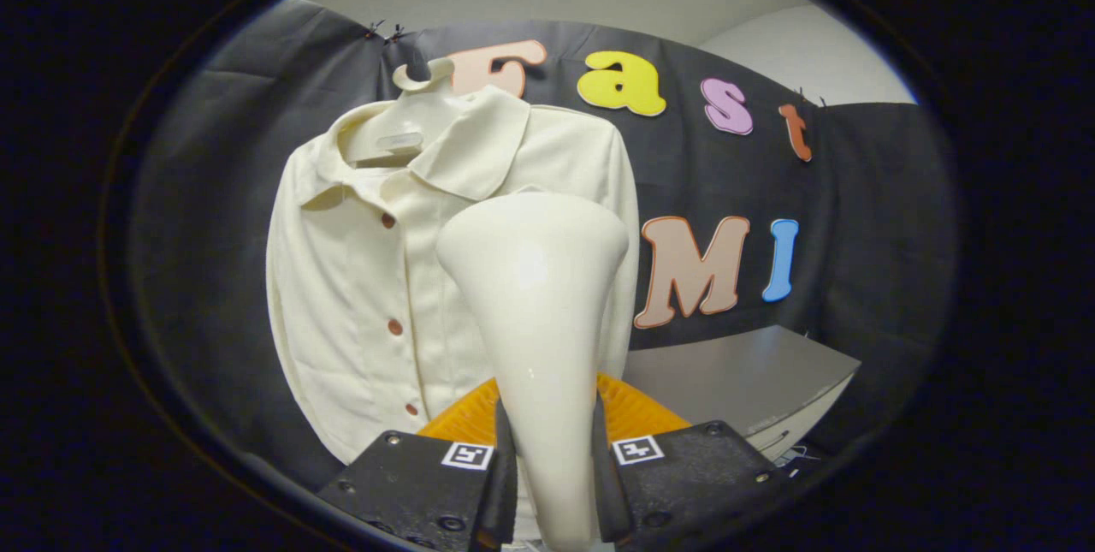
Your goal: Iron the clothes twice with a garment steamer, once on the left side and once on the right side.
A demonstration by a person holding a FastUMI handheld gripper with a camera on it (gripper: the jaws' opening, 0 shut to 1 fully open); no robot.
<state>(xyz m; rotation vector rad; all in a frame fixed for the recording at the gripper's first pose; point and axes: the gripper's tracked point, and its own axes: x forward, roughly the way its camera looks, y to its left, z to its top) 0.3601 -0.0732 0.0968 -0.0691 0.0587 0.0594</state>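
Observation:
A cream garment steamer [539, 304] stands upright between my fingers, its narrow handle clamped by both and its wide head flaring above them. My gripper [552, 483] is shut on that handle. Beyond the steamer hangs a cream button-up shirt [368, 278] with small brown buttons, on a pale hanger [411, 98] against the black cloth wall. The steamer head covers the right half of the shirt's front; the left half and the collar are in plain sight. Whether the head touches the cloth I cannot tell.
An orange ridged thing [629, 411] lies just behind the steamer's handle, low down. A grey table top [736, 376] runs off to the right of it, below the black cloth wall [864, 218].

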